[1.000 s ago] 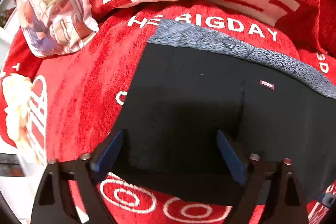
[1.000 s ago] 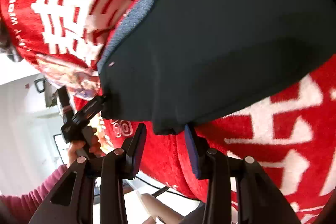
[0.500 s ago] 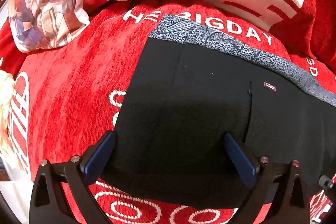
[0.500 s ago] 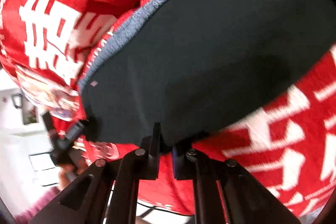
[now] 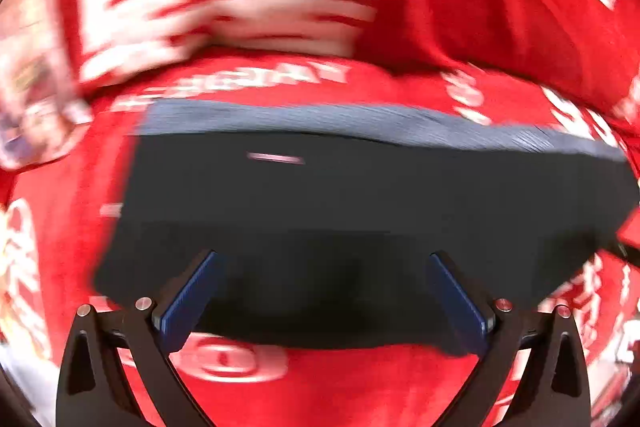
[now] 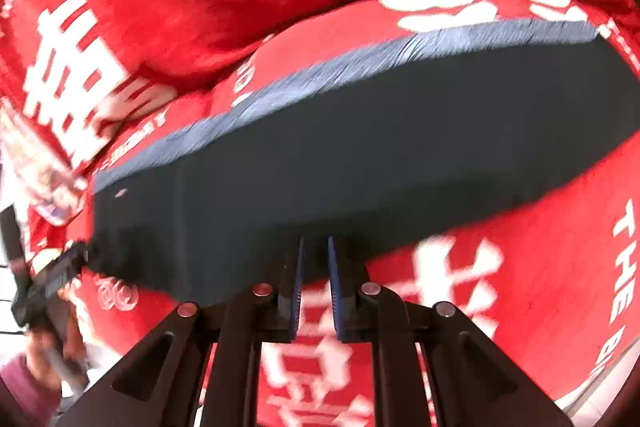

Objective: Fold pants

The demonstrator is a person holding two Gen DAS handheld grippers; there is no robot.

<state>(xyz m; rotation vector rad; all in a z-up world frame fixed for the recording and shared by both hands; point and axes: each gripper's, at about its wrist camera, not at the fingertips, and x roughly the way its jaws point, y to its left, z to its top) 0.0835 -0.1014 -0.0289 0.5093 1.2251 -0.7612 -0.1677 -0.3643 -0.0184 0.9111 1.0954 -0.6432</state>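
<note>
Pants (image 5: 360, 203) lie flat on the red blanket (image 5: 460, 27), waistband far. The left hand-held gripper (image 5: 320, 291) gapes wide above their near edge, grasping nothing. The right hand-held gripper (image 6: 314, 283), jaws just reopened slightly, stands nearly closed at that hem, seemingly pinching it for a fold.

Bright, even light in both views, strong on the plush red blanket with white lettering (image 5: 460, 7). Heavy sideways motion blur in the left wrist view: lettering smeared, grey waistband of the flat black pants (image 5: 360, 195) streaked. Milder blur in the right wrist view. Soft shadow under the near hem. Strong fisheye bending, dark vignette in all corners. No glare.
</note>
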